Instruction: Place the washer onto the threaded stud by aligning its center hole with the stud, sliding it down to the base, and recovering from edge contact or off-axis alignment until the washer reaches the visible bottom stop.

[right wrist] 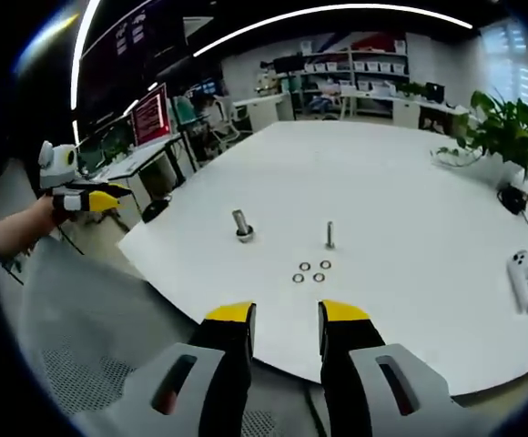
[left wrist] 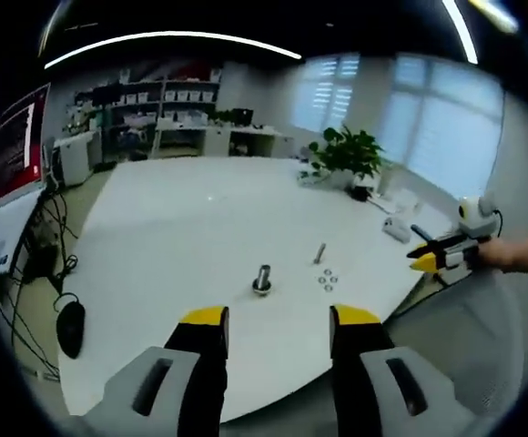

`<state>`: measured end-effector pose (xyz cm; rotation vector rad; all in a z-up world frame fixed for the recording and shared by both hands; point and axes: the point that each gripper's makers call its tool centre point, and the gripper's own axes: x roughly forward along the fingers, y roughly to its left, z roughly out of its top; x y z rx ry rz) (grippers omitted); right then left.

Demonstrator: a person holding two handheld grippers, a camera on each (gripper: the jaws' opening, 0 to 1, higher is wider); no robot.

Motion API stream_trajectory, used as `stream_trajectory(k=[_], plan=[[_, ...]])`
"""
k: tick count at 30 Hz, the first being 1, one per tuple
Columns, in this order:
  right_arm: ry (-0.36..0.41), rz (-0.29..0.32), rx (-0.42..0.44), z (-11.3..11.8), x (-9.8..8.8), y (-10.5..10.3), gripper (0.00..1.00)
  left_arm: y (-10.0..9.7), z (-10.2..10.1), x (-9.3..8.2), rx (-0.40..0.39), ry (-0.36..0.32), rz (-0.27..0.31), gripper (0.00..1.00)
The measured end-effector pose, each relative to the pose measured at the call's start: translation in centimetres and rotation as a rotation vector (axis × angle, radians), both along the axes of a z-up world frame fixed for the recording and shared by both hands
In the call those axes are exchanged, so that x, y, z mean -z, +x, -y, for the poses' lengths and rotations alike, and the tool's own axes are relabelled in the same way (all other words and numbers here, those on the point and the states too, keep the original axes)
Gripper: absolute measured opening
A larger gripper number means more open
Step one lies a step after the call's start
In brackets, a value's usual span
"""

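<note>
Right claw (right wrist: pixel 285 314) is open and empty, jaws spread, hanging off the near edge of the table (right wrist: pixel 401 182). Left claw (left wrist: pixel 278 319) is the same deal, open with nothing in it, also back from the table edge.

Going outward from the right claw: straight ahead and closest sit 3 washers (right wrist: pixel 309 271) in a little cluster, flat on the table. Just past them, a touch right, the thin stud (right wrist: pixel 330 235) stands upright. Off to the left of that is a fatter bolt (right wrist: pixel 241 225) on its own base. From the left claw, the washers (left wrist: pixel 327 279) are ahead and to the right, the stud (left wrist: pixel 319 252) just beyond them, the bolt (left wrist: pixel 262 279) nearly dead ahead.

So nothing's been picked up yet, the step is grabbing 1 washer. My take: come down on the outermost washer so you don't nudge the other 2, pinch it by the rim so the hole stays clear, and keep it level. Flat washers on a smooth top probably slide, so go slow.
</note>
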<state>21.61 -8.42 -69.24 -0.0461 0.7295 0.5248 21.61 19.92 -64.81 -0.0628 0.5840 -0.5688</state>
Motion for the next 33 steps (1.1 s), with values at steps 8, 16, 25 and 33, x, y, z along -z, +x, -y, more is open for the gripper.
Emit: stream_trajectory(k=[8, 16, 25, 33], plan=[[-0.074, -0.033, -0.007, 0.6, 1.0, -0.3, 0.30, -0.8, 0.8, 0.4, 0.050, 0.021, 0.046, 0.41], [-0.113, -0.011, 0.052, 1.8, 0.7, 0.0, 0.30, -1.9, 2.1, 1.5, 0.120, 0.008, -0.012, 0.41], [-0.112, 0.010, 0.098, 2.6, 0.2, 0.3, 0.30, -1.6, 2.3, 0.4, 0.123, -0.026, 0.034, 0.41], [-0.113, 0.038, 0.054, 1.5, -0.3, 0.2, 0.30, -1.4, 1.8, 0.0, 0.096, -0.037, 0.055, 0.40]])
